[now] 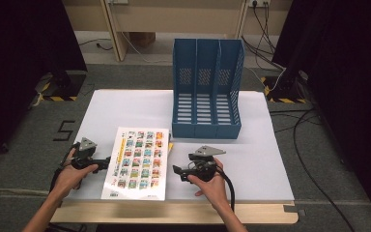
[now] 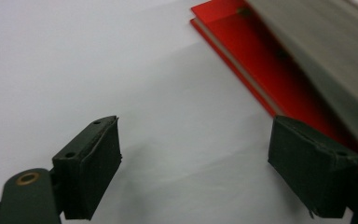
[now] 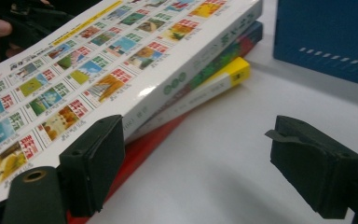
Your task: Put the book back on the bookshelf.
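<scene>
Stack of books (image 1: 137, 163), picture-grid cover on top, flat on the white table (image 1: 251, 159): red and yellow ones under it. It lies between your two grippers. Step in hand: the approach, likely to lift the stack toward the blue file rack (image 1: 206, 89) beyond. Your right gripper (image 3: 196, 158) stands wide open, nothing held; the stack's edge sits just off its left jaw. Your left gripper (image 2: 193, 163) is also open and empty, the red cover just beside its right jaw. Next: bring both jaws around the edges, probably the spine side, before closing.
</scene>
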Motion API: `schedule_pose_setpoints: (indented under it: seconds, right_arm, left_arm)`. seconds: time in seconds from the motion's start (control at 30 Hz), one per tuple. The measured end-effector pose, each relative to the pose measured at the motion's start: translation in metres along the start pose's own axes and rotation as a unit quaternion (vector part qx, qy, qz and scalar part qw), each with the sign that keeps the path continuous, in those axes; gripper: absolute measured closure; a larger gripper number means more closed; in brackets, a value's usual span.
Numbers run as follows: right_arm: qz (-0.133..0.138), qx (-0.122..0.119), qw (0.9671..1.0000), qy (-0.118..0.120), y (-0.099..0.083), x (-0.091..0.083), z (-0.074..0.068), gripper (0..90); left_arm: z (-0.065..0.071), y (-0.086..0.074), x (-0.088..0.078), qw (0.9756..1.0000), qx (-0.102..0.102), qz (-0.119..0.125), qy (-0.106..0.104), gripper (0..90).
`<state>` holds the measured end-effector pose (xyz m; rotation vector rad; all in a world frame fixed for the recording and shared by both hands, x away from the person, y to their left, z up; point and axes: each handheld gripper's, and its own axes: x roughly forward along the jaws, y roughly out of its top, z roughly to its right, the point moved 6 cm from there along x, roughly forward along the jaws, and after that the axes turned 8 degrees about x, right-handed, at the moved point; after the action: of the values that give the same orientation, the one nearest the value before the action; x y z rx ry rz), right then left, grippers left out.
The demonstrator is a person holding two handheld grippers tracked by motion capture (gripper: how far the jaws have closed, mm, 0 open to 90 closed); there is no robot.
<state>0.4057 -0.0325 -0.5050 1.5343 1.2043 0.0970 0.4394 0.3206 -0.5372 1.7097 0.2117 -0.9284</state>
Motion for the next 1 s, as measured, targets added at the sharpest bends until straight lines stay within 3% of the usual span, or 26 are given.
schedule_pose_setpoints:
  seconds: [0.2, 0.3, 0.37, 0.43, 0.7, 0.87, 1.0]
  right_arm:
    - [-0.013, 0.002, 0.9999, 0.009, 0.0, 0.012, -0.006, 17.5]
    - [-0.017, -0.003, 0.9998, 0.013, -0.001, 0.017, -0.01, 16.9]
    - [-0.016, 0.003, 0.9998, 0.011, 0.0, 0.017, -0.009, 16.8]
    - [-0.011, 0.015, 0.9996, 0.023, 0.002, 0.016, -0.01, 18.1]
    - [-0.01, 0.01, 0.9995, 0.029, 0.007, 0.018, -0.016, 17.7]
    - [-0.024, 0.018, 0.9984, 0.048, 0.006, 0.03, -0.024, 16.5]
    - [-0.032, 0.045, 0.9956, 0.076, 0.003, 0.038, -0.029, 16.0]
  left_arm:
    - [0.003, 0.002, -0.002, 0.9998, -0.012, 0.003, -0.016, 16.2]
    - [0.007, 0.003, -0.004, 0.9998, -0.003, -0.004, -0.02, 16.2]
    - [0.009, 0.003, -0.004, 0.9997, -0.006, -0.008, -0.02, 16.2]
    - [0.01, 0.004, -0.005, 0.9997, -0.005, -0.007, -0.021, 16.2]
    - [0.012, 0.006, -0.005, 0.9997, -0.013, 0.003, -0.018, 16.6]
    - [0.013, -0.006, -0.004, 0.9998, -0.015, -0.005, -0.015, 16.1]
    - [0.013, -0.007, -0.003, 0.9998, -0.012, -0.002, -0.017, 15.4]
